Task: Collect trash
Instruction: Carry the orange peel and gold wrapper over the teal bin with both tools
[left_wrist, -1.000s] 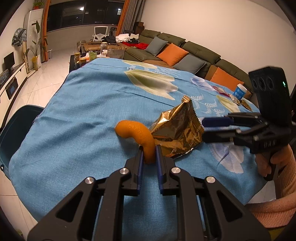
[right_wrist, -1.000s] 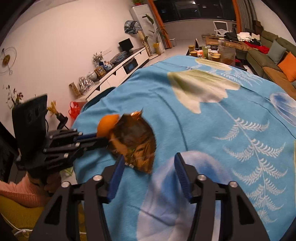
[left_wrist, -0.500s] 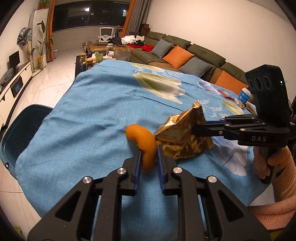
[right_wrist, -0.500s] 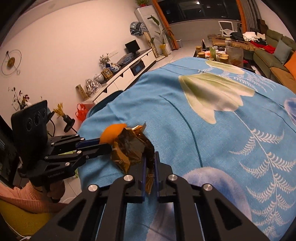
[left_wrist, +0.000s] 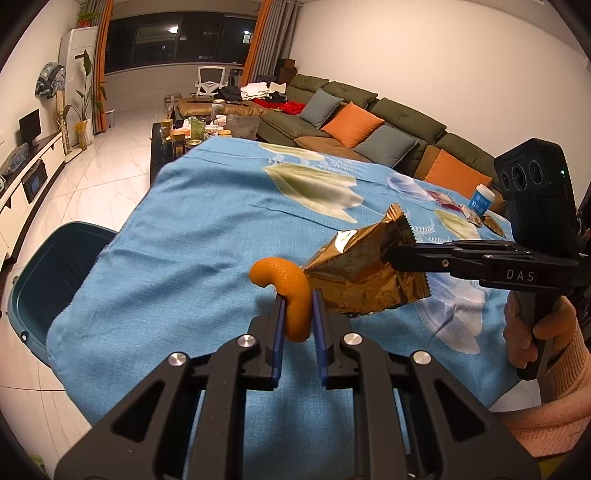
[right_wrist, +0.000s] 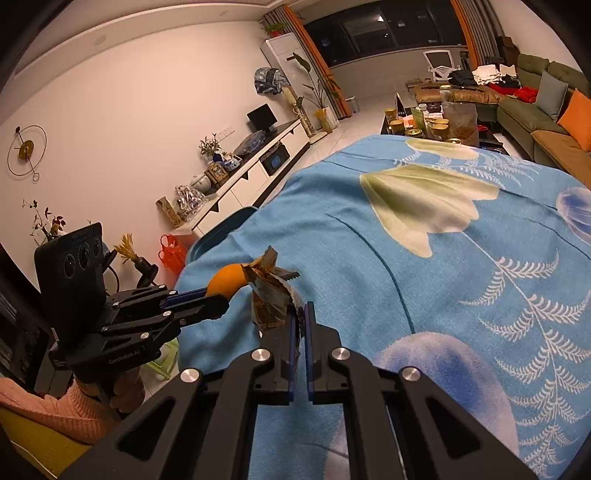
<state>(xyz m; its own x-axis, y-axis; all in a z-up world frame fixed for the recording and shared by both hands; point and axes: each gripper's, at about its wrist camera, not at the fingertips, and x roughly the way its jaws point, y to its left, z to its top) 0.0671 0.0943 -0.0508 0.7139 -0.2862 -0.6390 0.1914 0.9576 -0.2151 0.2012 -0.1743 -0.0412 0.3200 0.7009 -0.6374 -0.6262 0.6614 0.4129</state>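
Observation:
My left gripper (left_wrist: 296, 310) is shut on a curled orange peel (left_wrist: 284, 288) and holds it above the blue flowered tablecloth (left_wrist: 207, 229). My right gripper (right_wrist: 300, 314) is shut on a crumpled gold foil snack bag (right_wrist: 271, 295), lifted off the cloth. In the left wrist view the bag (left_wrist: 365, 273) hangs from the right gripper (left_wrist: 397, 256) just right of the peel. In the right wrist view the peel (right_wrist: 229, 278) sits in the left gripper (right_wrist: 218, 295), touching the bag's left side.
A dark teal bin (left_wrist: 44, 273) stands on the floor at the table's left edge, and its rim shows in the right wrist view (right_wrist: 221, 230). More wrappers (left_wrist: 443, 197) and a blue cup (left_wrist: 482, 199) lie at the far right of the table. A sofa (left_wrist: 369, 122) stands behind.
My right gripper closed on the foil bag and lifted it off the cloth. Both grippers rose and shifted left with their loads, toward the table's left edge.

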